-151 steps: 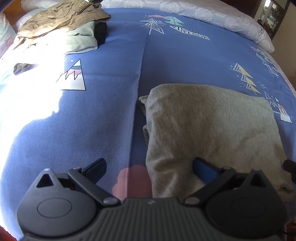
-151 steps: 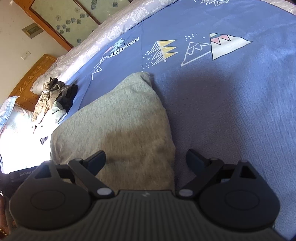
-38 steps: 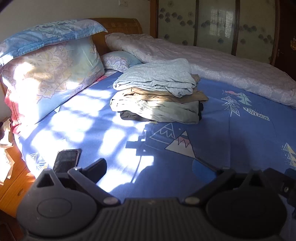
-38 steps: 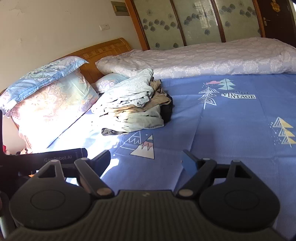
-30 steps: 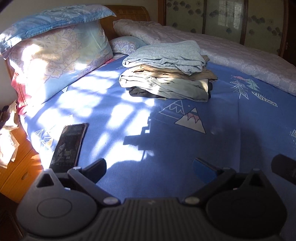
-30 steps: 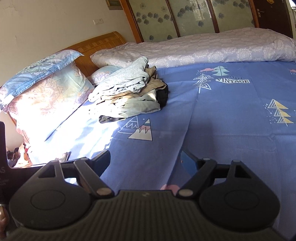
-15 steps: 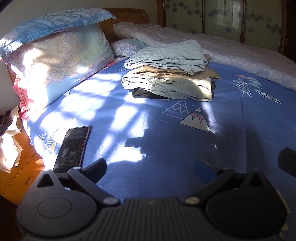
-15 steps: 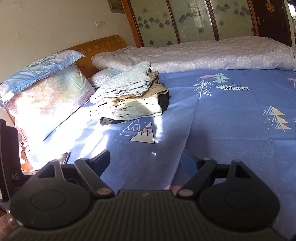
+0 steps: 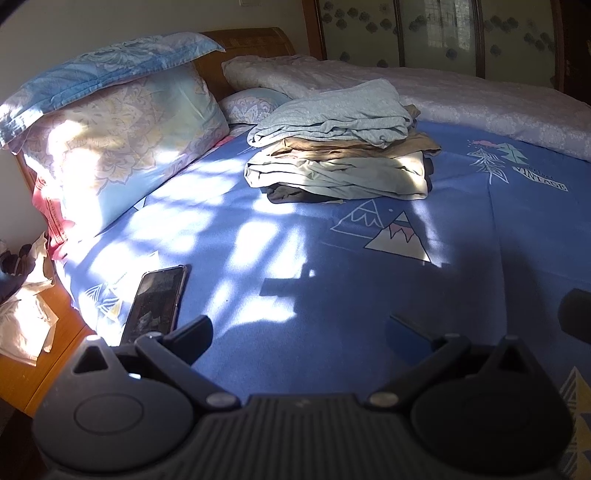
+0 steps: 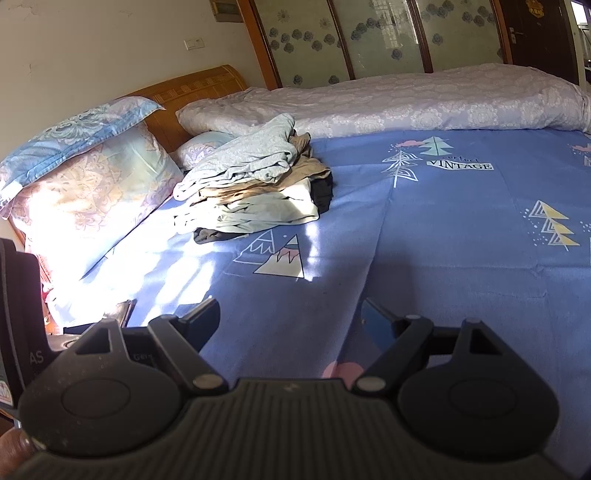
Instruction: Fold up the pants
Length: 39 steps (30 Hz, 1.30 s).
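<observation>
A stack of folded pants [image 9: 341, 147] rests on the blue bedsheet [image 9: 295, 266] near the pillows [image 9: 110, 122], well apart from both grippers. The left gripper [image 9: 299, 328] and right gripper [image 10: 290, 314] hover over bare sheet, jaws spread wide and empty. Only the left wrist view shows the phone [image 9: 155, 302] whole, lying just beside the left finger; the right wrist view shows a dark door [image 10: 535, 33].
</observation>
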### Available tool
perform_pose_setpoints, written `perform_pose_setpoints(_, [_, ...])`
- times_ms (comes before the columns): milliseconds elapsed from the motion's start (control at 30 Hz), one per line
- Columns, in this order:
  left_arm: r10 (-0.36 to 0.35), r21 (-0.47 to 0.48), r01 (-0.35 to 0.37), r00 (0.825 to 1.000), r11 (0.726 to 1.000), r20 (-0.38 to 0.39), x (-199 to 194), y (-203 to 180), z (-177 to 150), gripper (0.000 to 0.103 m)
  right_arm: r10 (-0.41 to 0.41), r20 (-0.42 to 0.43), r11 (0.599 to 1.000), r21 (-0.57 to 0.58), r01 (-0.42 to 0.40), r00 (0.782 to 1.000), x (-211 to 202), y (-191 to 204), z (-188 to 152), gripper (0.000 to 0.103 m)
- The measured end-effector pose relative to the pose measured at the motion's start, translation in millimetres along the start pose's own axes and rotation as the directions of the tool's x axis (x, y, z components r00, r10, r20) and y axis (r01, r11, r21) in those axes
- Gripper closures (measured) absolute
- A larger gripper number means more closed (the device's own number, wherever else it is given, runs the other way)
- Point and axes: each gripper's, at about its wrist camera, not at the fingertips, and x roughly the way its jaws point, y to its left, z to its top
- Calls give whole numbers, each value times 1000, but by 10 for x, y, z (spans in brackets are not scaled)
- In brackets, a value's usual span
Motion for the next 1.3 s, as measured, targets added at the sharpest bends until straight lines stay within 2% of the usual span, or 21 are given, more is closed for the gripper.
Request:
perform_pose_setpoints(300, [18, 6, -18, 1000, 1000, 6, 5, 3, 2, 0, -1, -6, 1000, 14, 1, 1000, 1, -15, -9, 17])
perform_pose_setpoints(867, [34, -10, -34, 999, 999, -35, 53, 38, 3, 0, 0, -16, 1000, 10, 0, 1000, 7, -2, -12, 17])
perform_pose_setpoints(1233, [-12, 8, 12, 999, 1000, -34, 15, -13, -7, 0, -6, -12, 1000, 15, 6, 1000, 2, -25, -4, 17])
perform_pose_setpoints(1300, [-11, 6, 11, 998, 1000, -57, 25, -13, -15, 0, -9, -10, 1000, 18, 9, 1000, 1, -34, -5, 17])
